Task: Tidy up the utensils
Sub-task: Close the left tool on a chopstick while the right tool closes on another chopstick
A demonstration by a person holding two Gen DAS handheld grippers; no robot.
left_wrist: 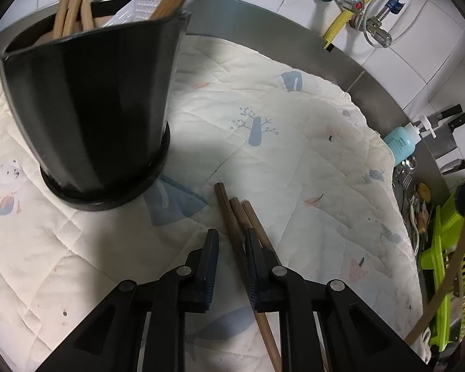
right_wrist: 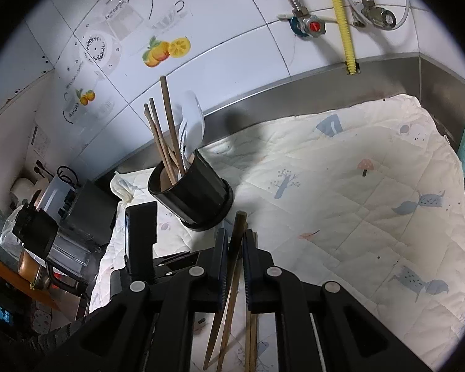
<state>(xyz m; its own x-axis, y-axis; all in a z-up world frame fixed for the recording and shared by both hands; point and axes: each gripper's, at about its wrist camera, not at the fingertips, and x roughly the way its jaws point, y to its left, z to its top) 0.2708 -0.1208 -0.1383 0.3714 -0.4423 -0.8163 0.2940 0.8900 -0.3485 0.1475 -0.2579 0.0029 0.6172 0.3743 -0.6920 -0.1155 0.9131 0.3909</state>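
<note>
A black utensil holder (left_wrist: 93, 117) stands on the quilted cloth (left_wrist: 294, 124), with light wooden handles and a white utensil sticking out. Three brown chopsticks (left_wrist: 232, 214) lie side by side on the cloth to its right. My left gripper (left_wrist: 232, 235) hangs over them, open; one chopstick runs between the jaws close to the right finger, with a gap to the left pad. My right gripper (right_wrist: 236, 235) is shut on a dark chopstick (right_wrist: 239, 220) that points toward the holder (right_wrist: 198, 198). More sticks (right_wrist: 251, 341) show below the jaws; whether they are held I cannot tell.
A steel backsplash (right_wrist: 294, 93) and tiled wall with pipes and valves lie behind the cloth. A blue soap bottle (left_wrist: 400, 145) and a green rack (left_wrist: 443, 279) stand at the right. A blender and jars (right_wrist: 77, 217) crowd the left in the right wrist view.
</note>
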